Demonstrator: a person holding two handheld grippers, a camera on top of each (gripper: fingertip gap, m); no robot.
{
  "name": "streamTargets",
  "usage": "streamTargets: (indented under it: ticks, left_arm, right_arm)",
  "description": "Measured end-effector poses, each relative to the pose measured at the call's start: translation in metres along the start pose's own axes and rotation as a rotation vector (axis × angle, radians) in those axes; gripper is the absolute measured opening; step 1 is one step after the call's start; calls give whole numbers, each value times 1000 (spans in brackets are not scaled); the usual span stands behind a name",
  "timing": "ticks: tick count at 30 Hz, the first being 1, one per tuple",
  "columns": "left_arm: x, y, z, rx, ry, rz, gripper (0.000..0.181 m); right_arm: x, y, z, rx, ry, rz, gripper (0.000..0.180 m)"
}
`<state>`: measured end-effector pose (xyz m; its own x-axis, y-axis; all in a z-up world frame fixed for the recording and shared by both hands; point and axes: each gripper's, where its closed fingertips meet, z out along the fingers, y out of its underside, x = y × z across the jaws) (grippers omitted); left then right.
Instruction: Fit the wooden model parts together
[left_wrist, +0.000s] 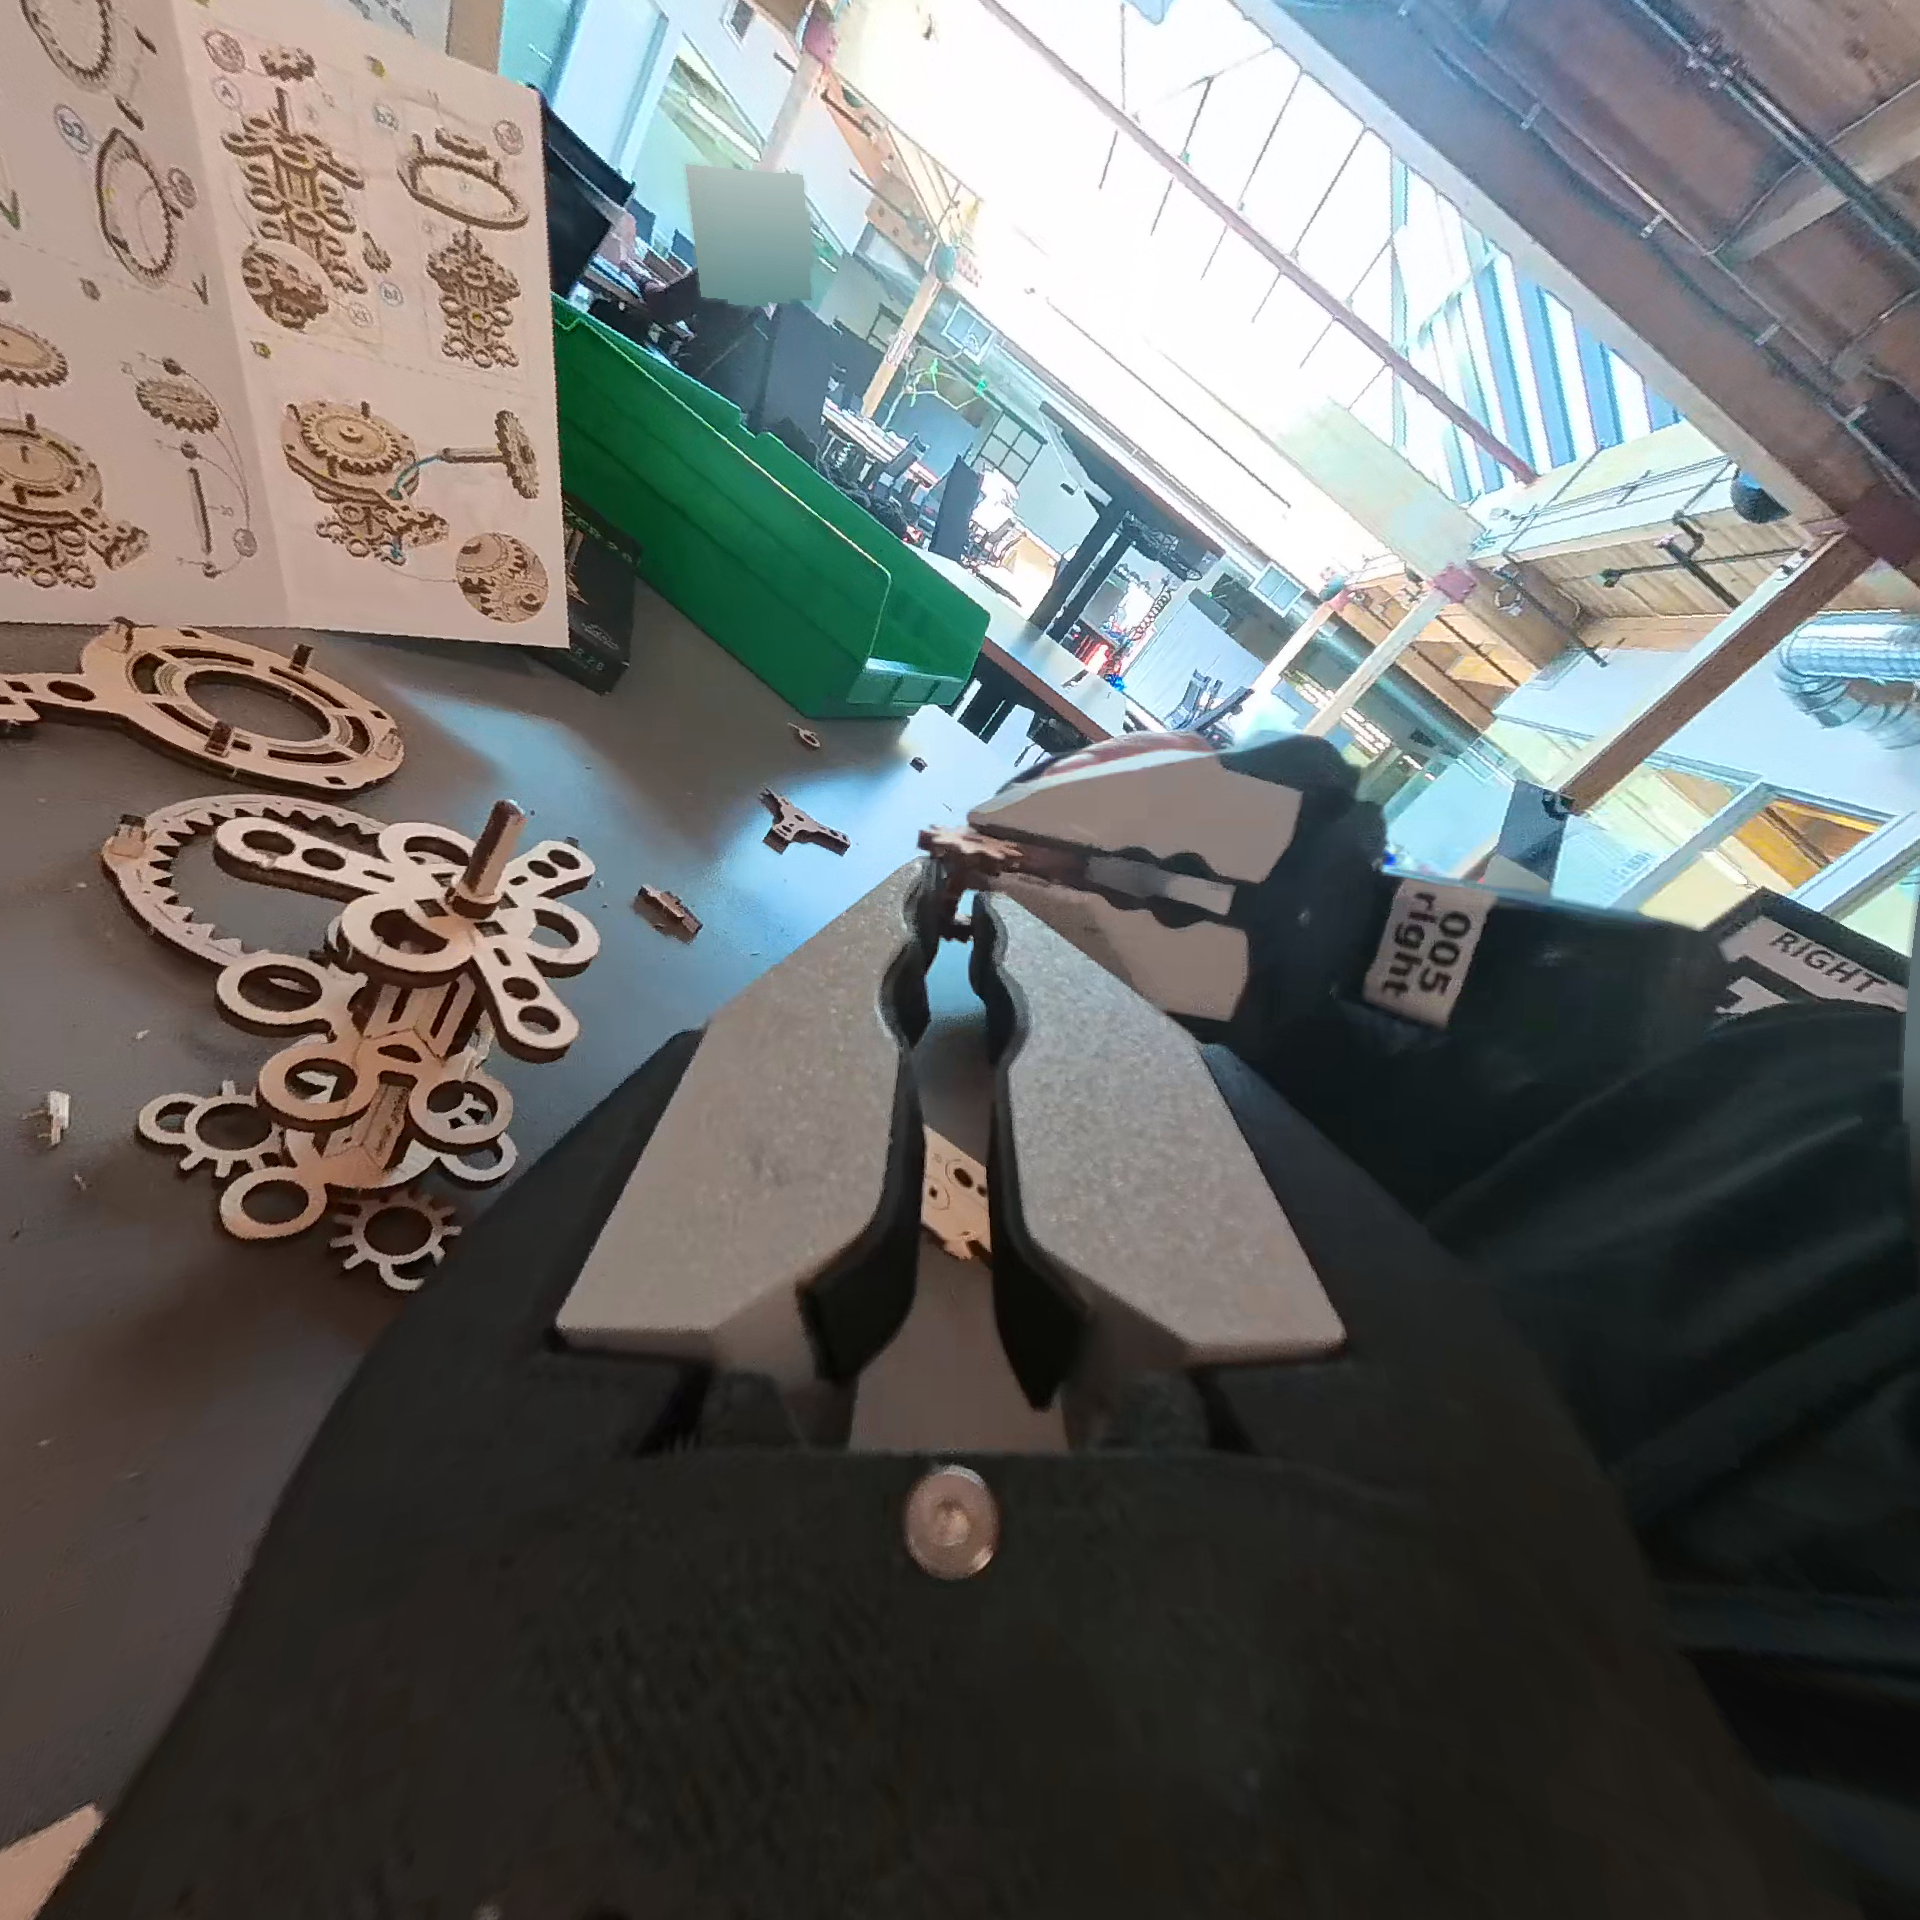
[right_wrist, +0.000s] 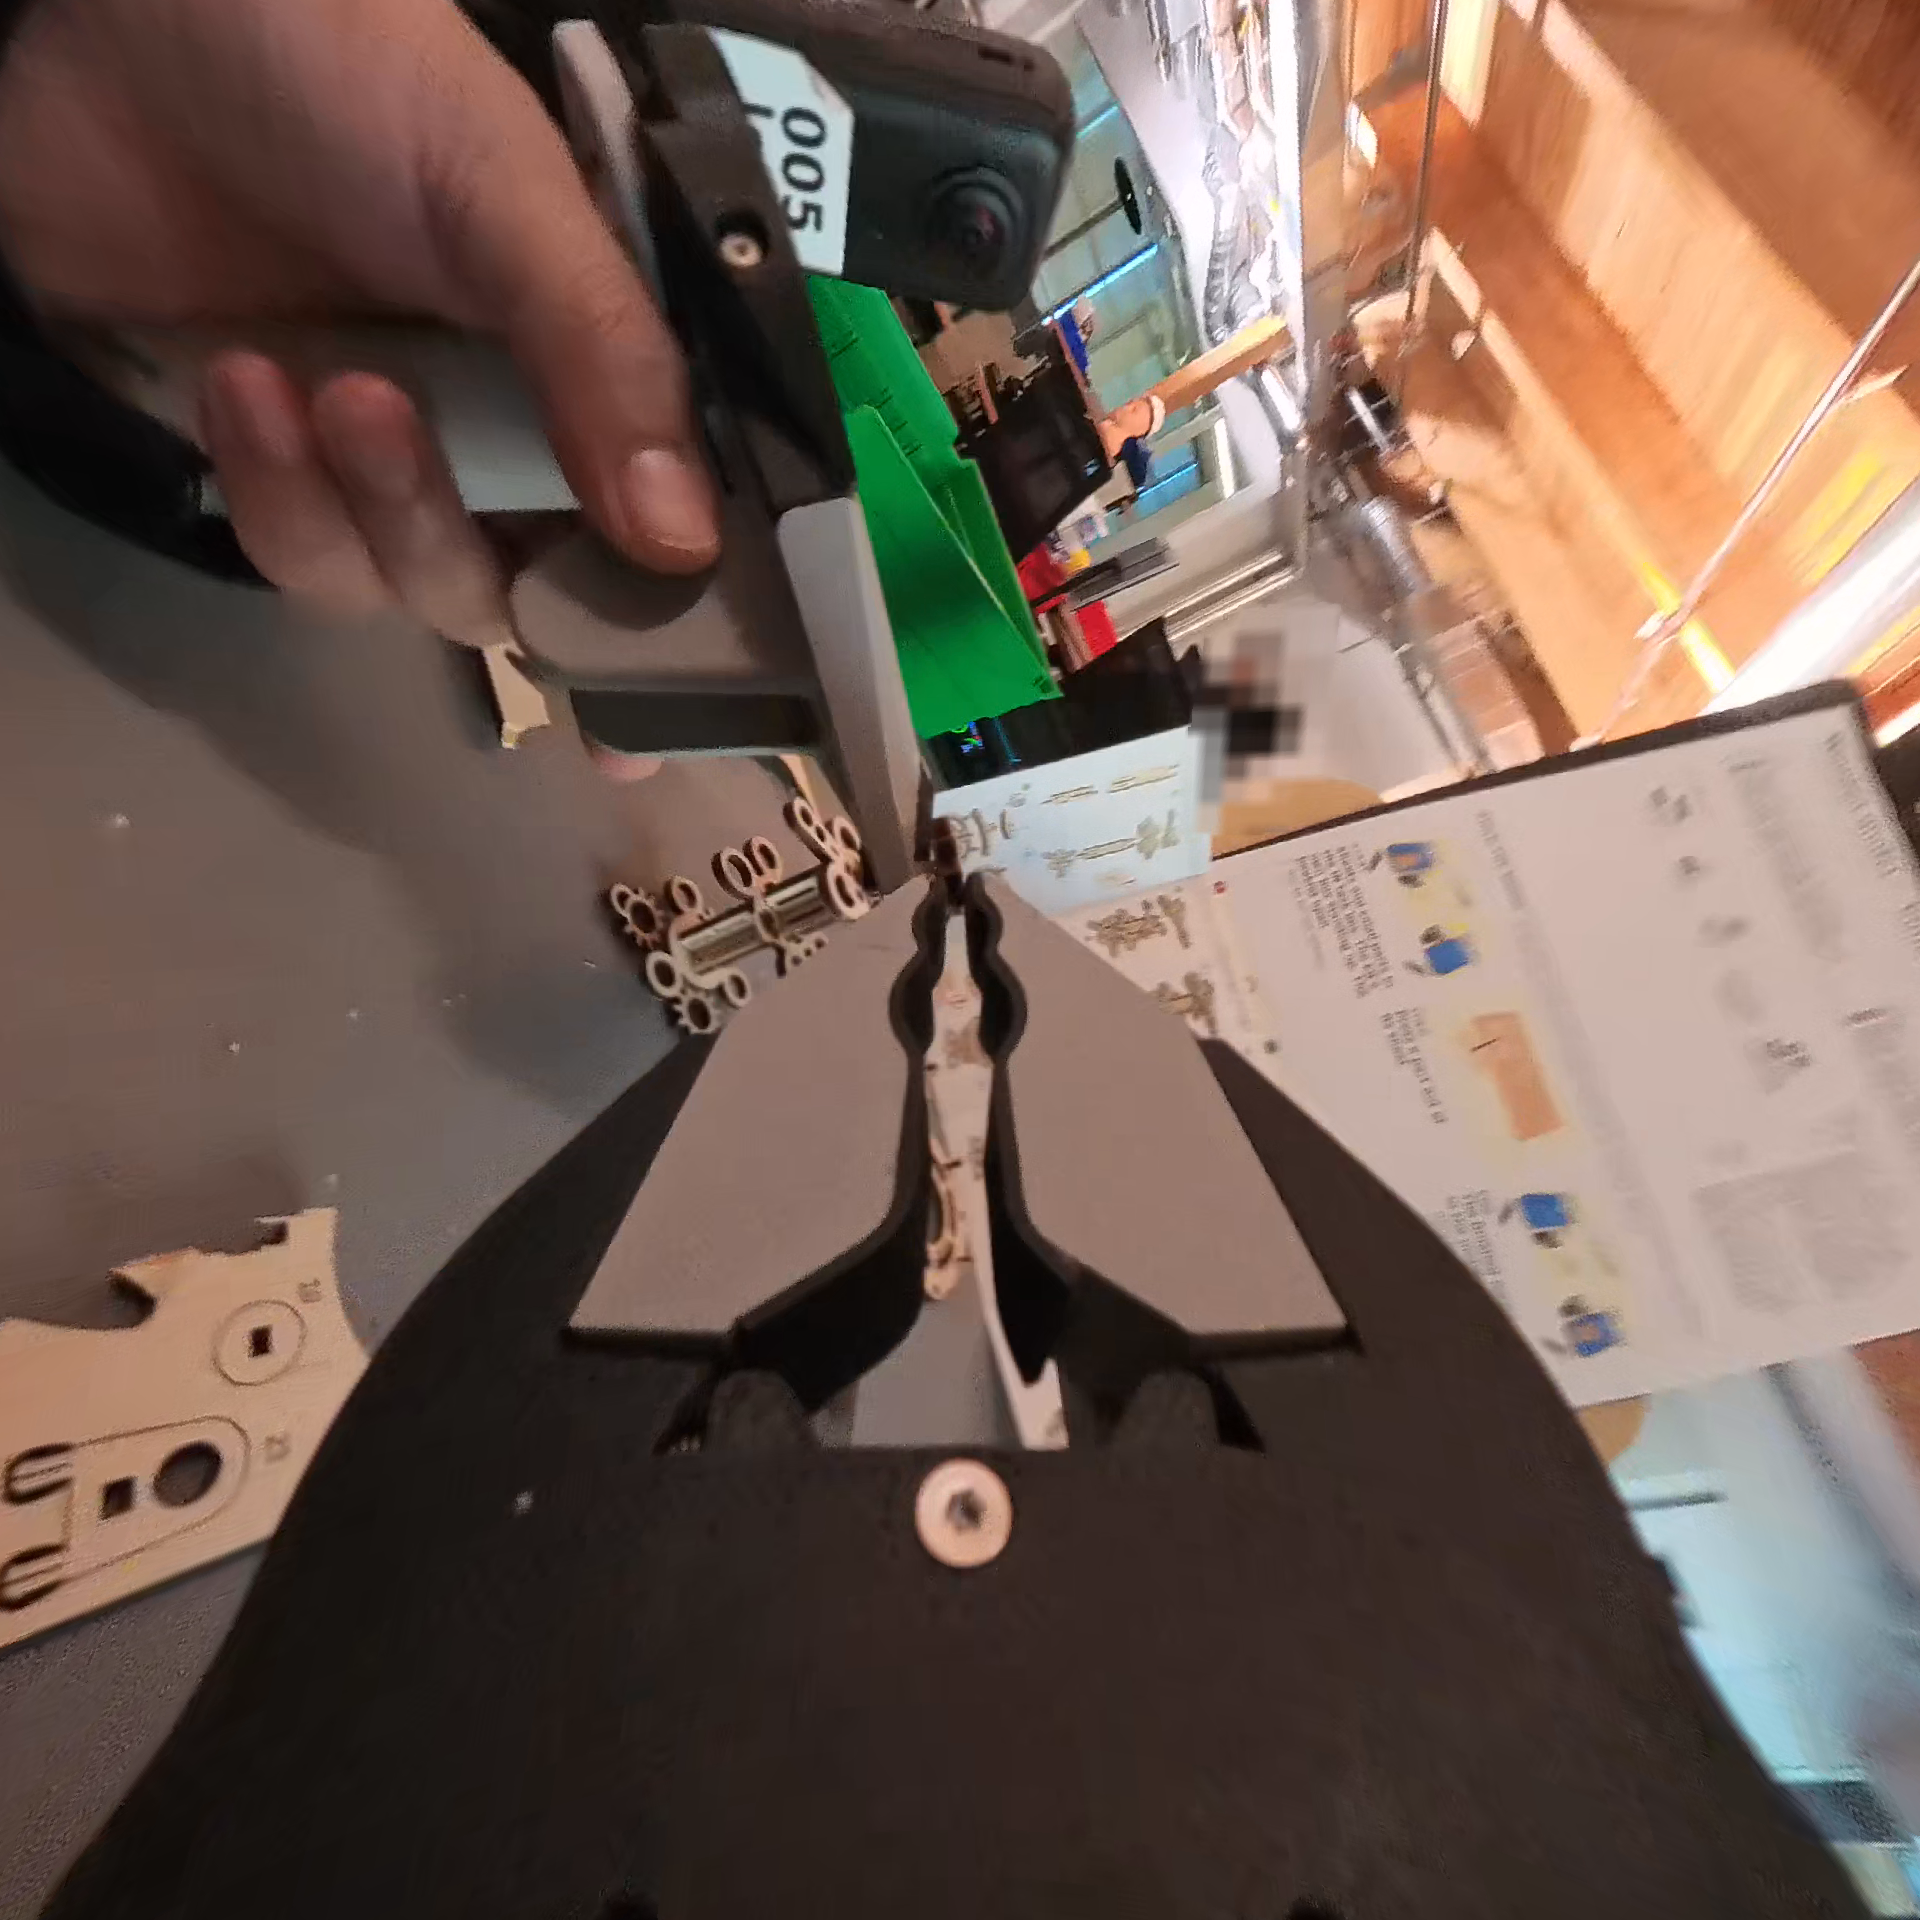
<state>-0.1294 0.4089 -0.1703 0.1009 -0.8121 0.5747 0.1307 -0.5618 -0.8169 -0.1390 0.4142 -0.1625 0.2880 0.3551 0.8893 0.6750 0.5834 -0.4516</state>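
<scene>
Evidently two small dark wooden pieces are being joined in mid-air, above the grey table (left_wrist: 644, 769). One small piece (left_wrist: 951, 920) is pinched at the tips of the left gripper (left_wrist: 948, 935); a toothed piece (left_wrist: 971, 847) is clamped in the right gripper (left_wrist: 1039, 847), the two touching. The step is judged to be the fitting itself, not yet seated. A straight, gentle push along the joint is called for next, with both grips kept firm. Open air is available around the tips. The half-built model (left_wrist: 416, 997) and loose bits lie well off to the left, the green bin (left_wrist: 748, 540) farther behind.
</scene>
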Motion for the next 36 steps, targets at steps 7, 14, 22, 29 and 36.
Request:
streamTargets:
  ticks: [7,14,22,29,36]
  left_arm:
    - [5,4,0,-30,21,3,1]
    - [18,-8,-1,72,153,-137,0]
    - [11,-14,-2,78,9,142,0]
    - [4,-12,-7,0,-132,563,0]
    - [11,0,-1,-38,-115,805,0]
  right_arm:
    - [-2,-5,-6,60,18,-97,3]
    - [8,-17,-11,33,226,-346,0]
    - [8,-15,-10,160,147,-93,0]
    - [13,-10,-17,371,-358,852,0]
    - [3,-9,-15,428,-834,1463,9]
